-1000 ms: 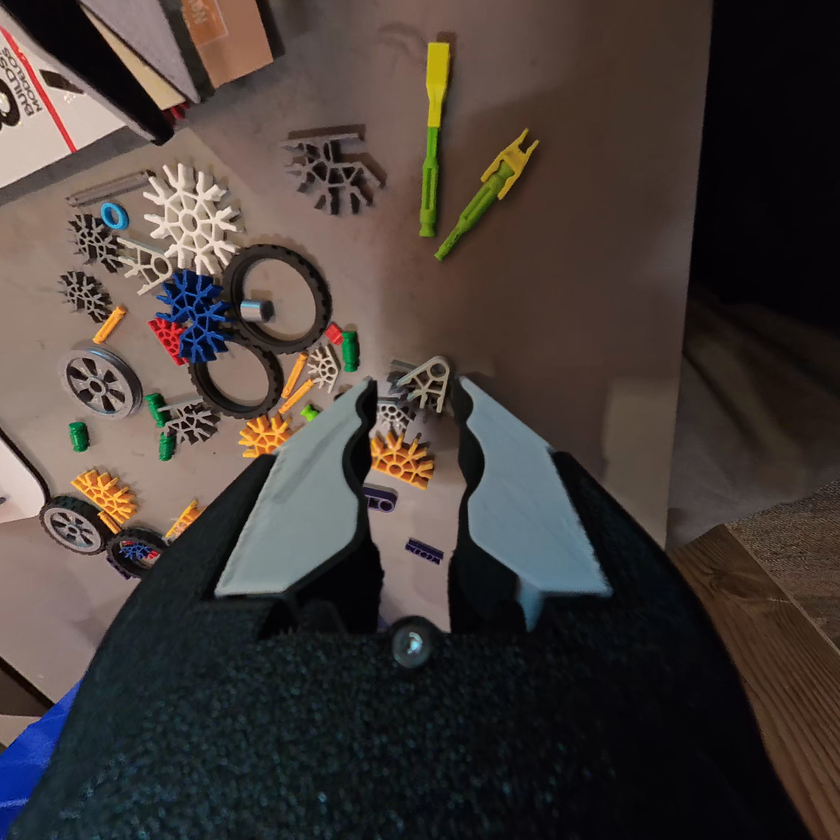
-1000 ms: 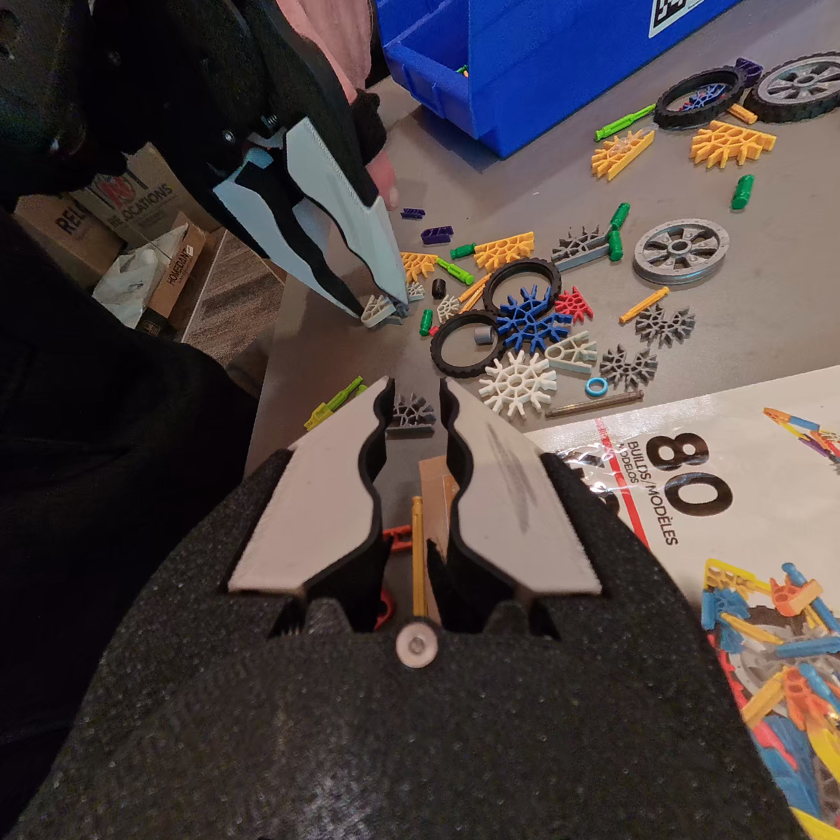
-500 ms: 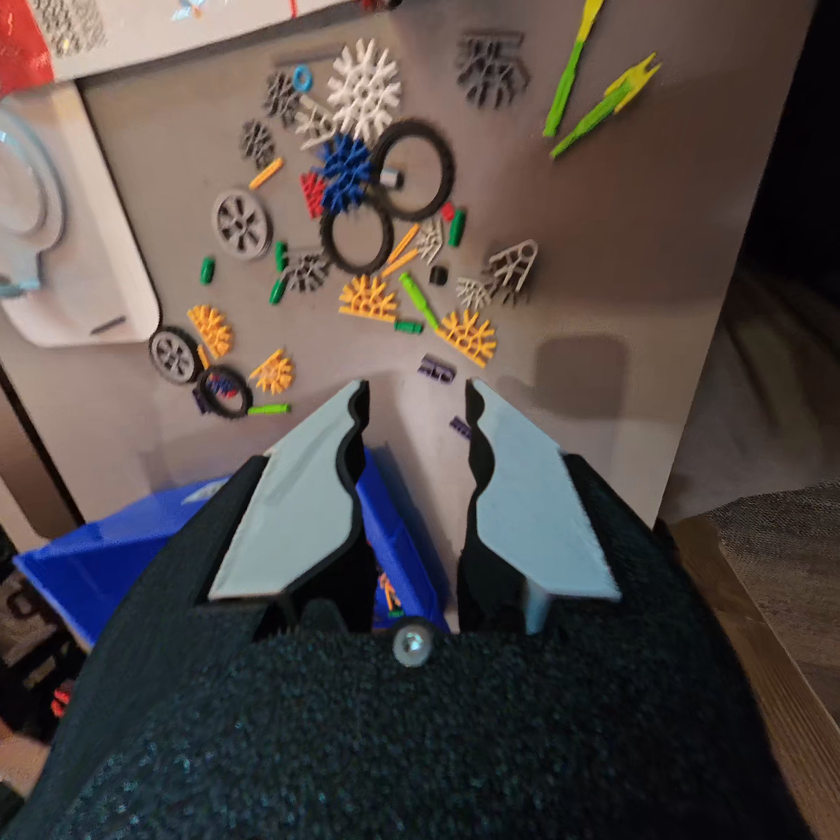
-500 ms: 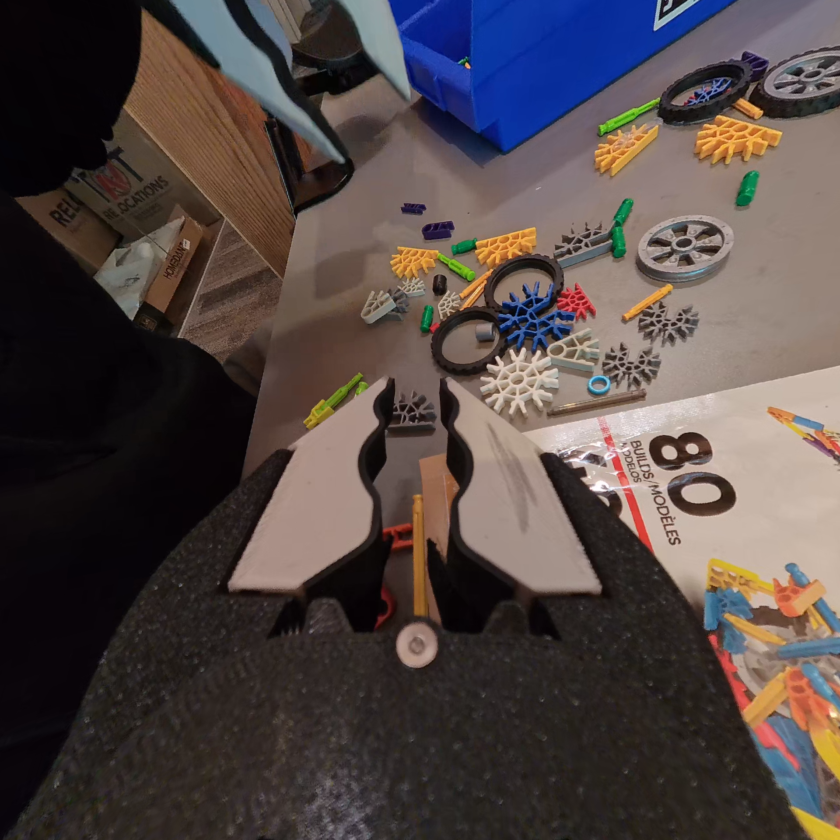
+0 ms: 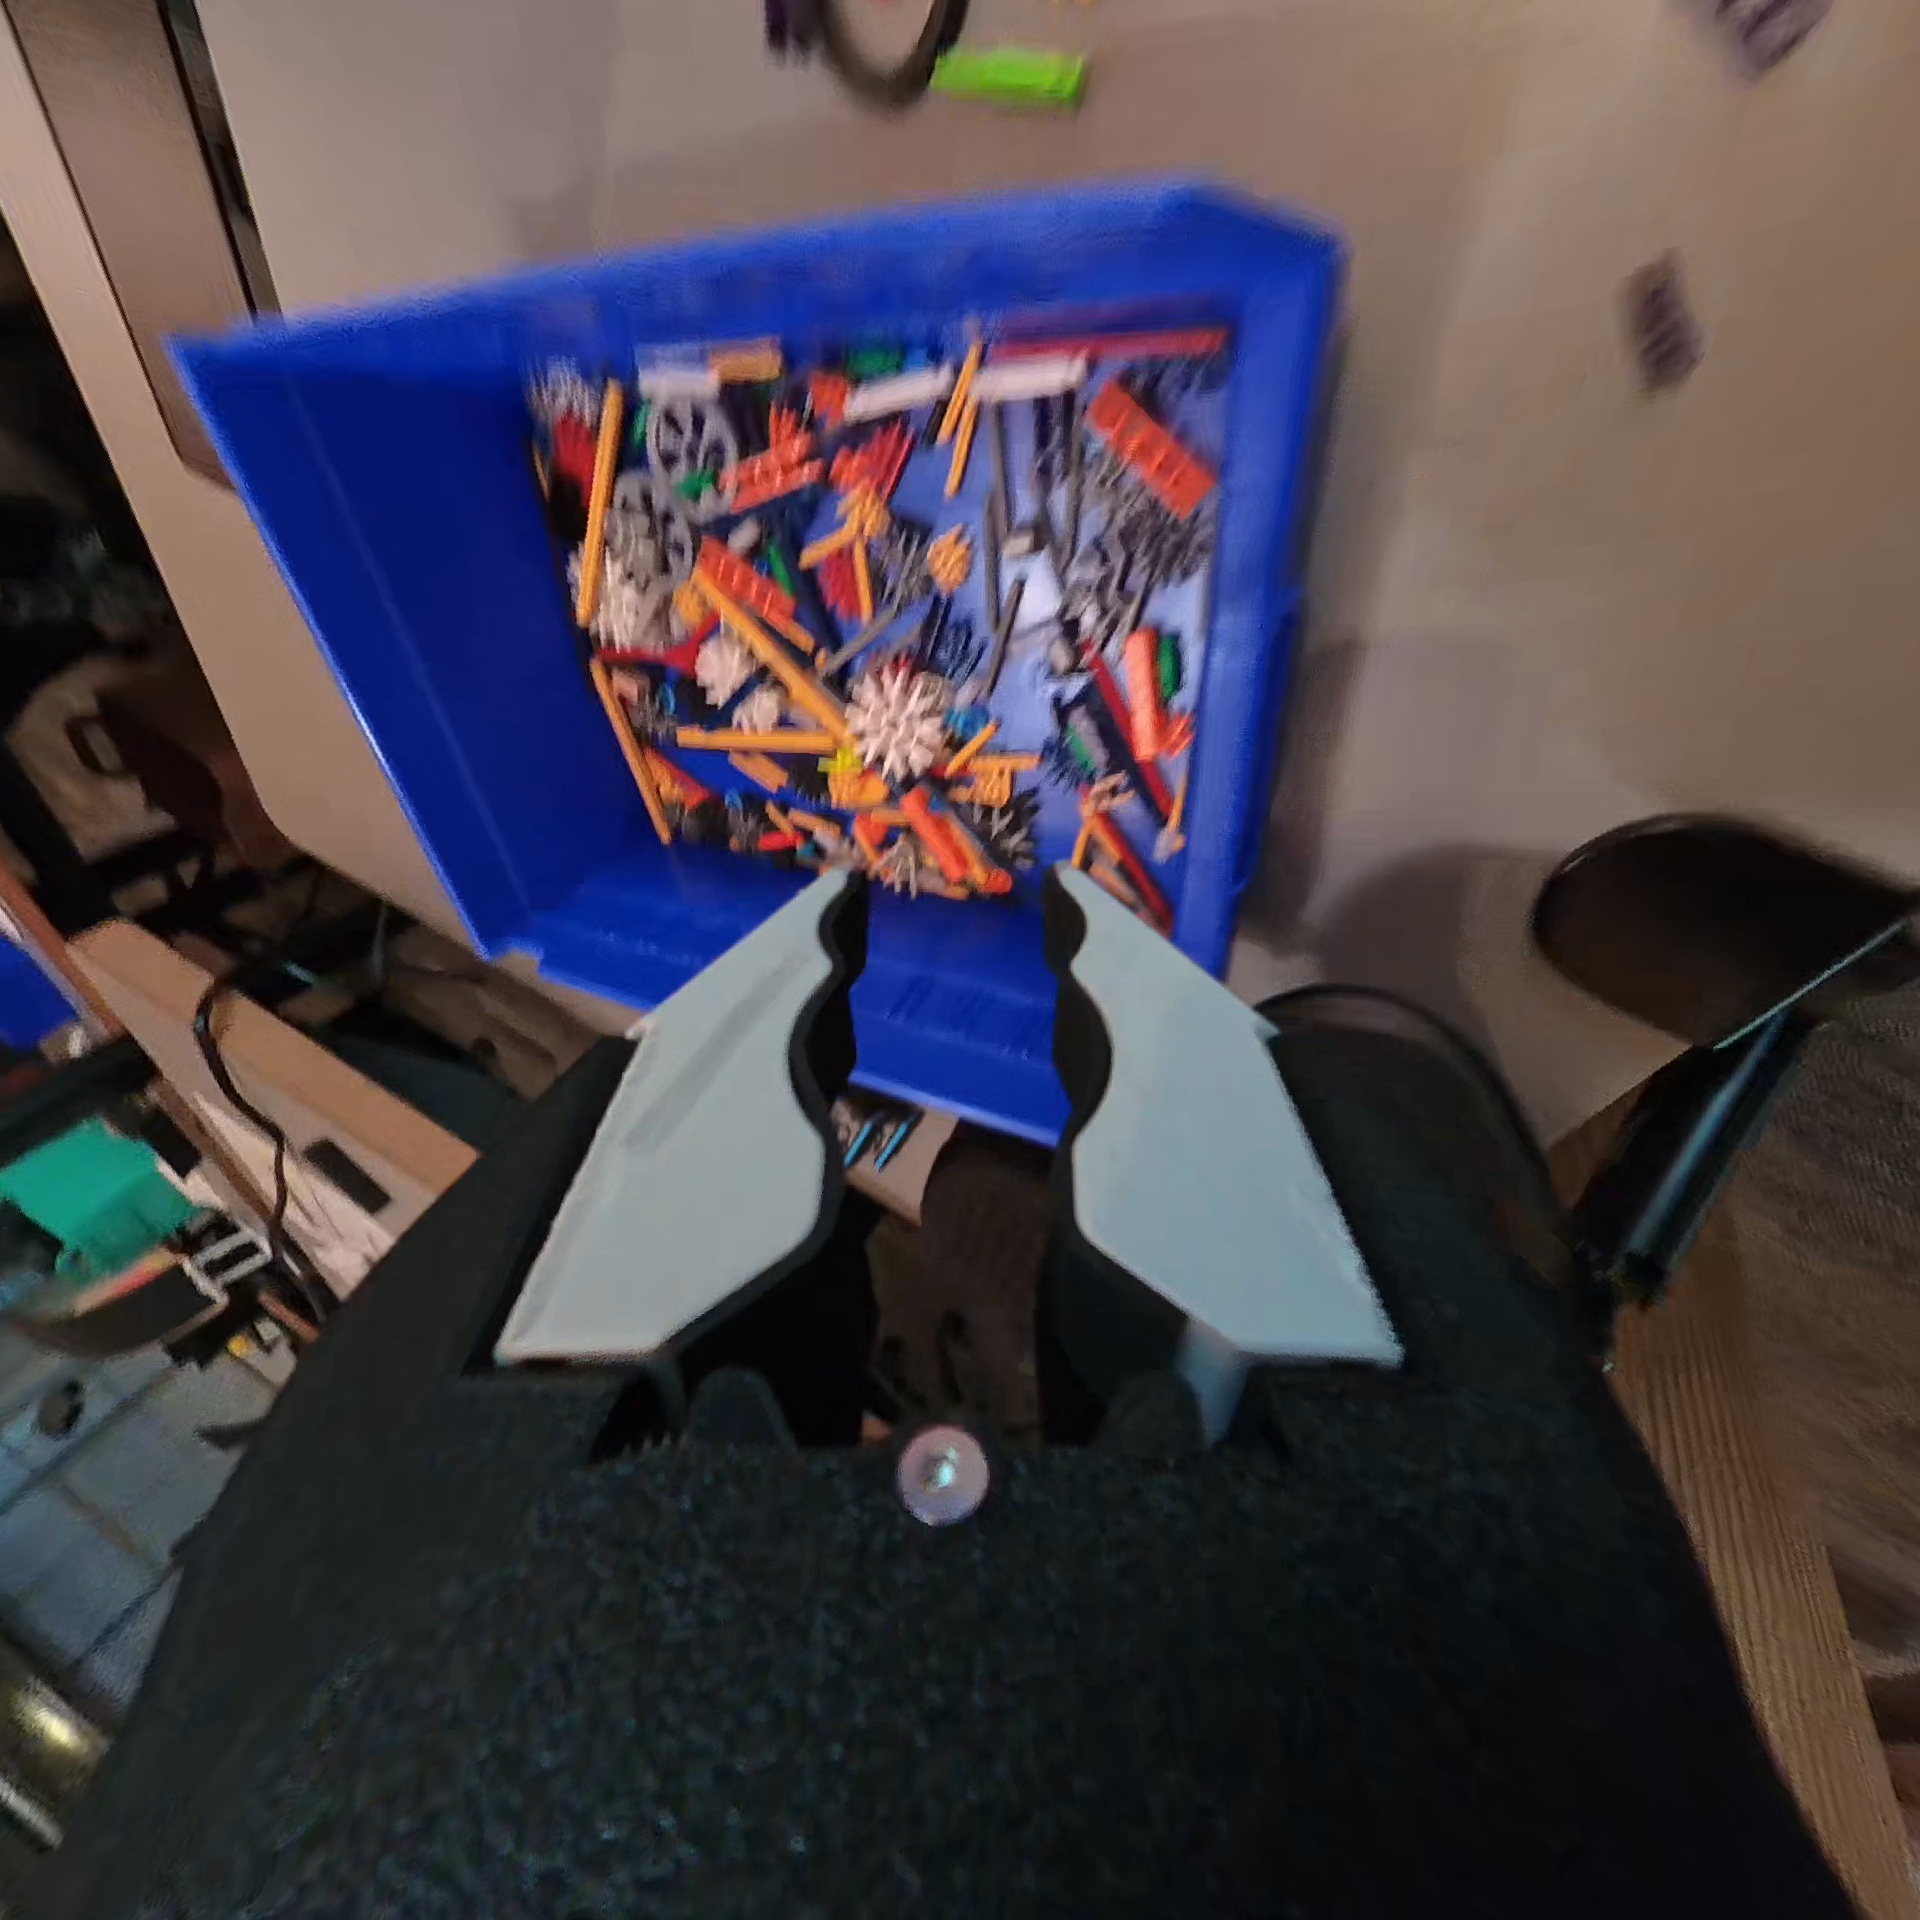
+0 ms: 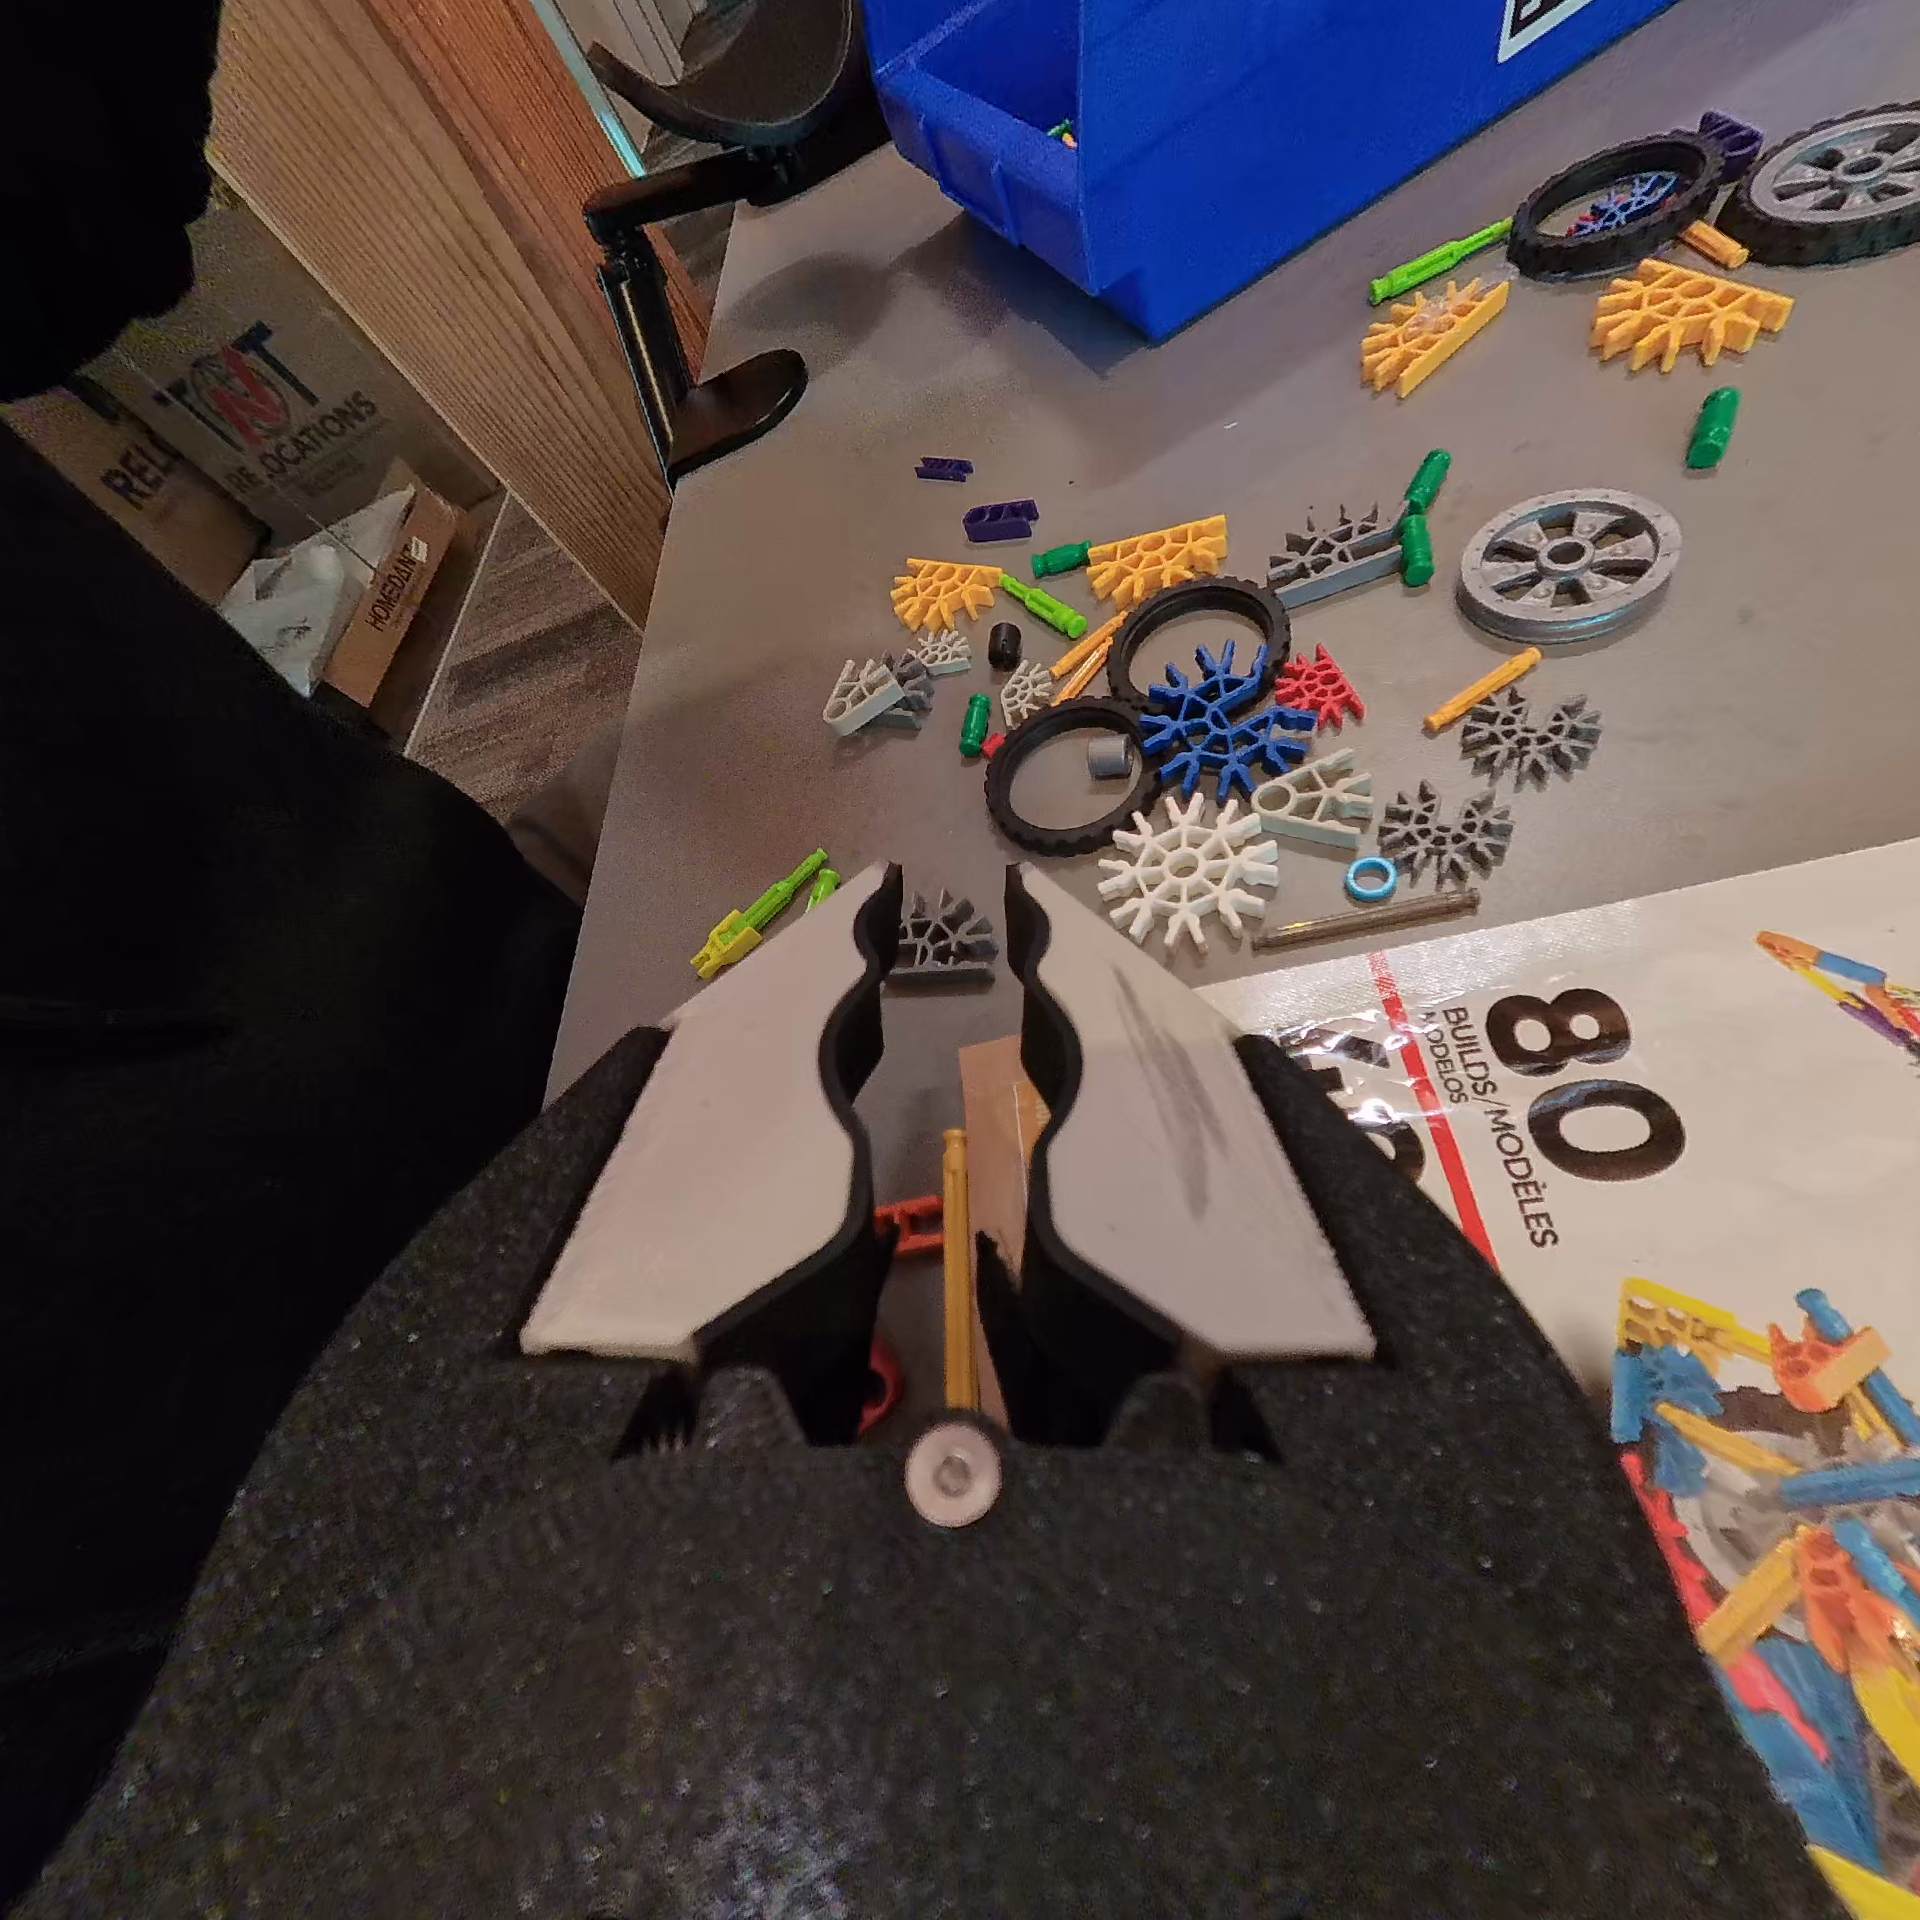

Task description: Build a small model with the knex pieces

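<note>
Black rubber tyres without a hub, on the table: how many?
3: two flank the blue snowflake connector, one lies near the blue bin. Others may hide inside it.

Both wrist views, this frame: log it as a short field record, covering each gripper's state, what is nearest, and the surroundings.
left gripper: jaws open, empty, pointed at the blue bin
bin contents: a jumble of mixed rods and connectors, blurred
right gripper: jaws open, empty, over the grey table
nearest to right: dark grey connector, just past the jaw tips
between right jaws, lower: yellow rod
beside: white snowflake connector, black tyre, printed booklet
</note>
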`<state>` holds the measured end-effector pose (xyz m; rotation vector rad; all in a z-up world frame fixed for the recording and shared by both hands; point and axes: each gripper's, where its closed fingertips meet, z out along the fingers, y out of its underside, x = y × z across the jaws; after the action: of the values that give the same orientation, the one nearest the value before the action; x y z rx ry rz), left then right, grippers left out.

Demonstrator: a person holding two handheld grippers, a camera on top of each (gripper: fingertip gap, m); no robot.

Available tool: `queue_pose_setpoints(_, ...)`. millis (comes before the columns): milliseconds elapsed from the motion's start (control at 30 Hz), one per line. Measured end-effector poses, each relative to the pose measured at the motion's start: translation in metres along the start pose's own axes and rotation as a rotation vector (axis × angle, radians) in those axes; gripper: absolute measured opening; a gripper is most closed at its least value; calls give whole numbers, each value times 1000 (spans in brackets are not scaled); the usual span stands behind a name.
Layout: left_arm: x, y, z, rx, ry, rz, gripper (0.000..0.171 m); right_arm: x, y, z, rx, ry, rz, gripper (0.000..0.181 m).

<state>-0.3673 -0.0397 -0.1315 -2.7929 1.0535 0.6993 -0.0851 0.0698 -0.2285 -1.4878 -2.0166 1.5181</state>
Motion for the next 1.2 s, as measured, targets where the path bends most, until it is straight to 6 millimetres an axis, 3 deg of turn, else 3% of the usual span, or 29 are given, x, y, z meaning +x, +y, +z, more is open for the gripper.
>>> queue_pose_setpoints(233, -17, 46, 58, -145, 159, -47, 29, 0, 0, 0, 4, -2, 1, 18)
queue_pose_setpoints(433, -27, 61, 107, -244, 221, -23, 27, 0, -1, -1, 10, -7, 6, 18)
queue_pose_setpoints(567, -25, 65, 128, -304, 277, 22, 27, 0, -2, -1, 13, -9, 7, 18)
queue_pose_setpoints(967, -18, 85, 161, -437, 364, 56, 29, -1, -1, -2, 13, -11, 4, 18)
queue_pose_setpoints(1067, -20, 82, 162, -417, 367, 46, 20, -1, -1, -2, 13, -11, 4, 18)
queue_pose_setpoints(1200, -20, 81, 162, -398, 366, 39, 19, -1, -1, -2, 14, -11, 4, 18)
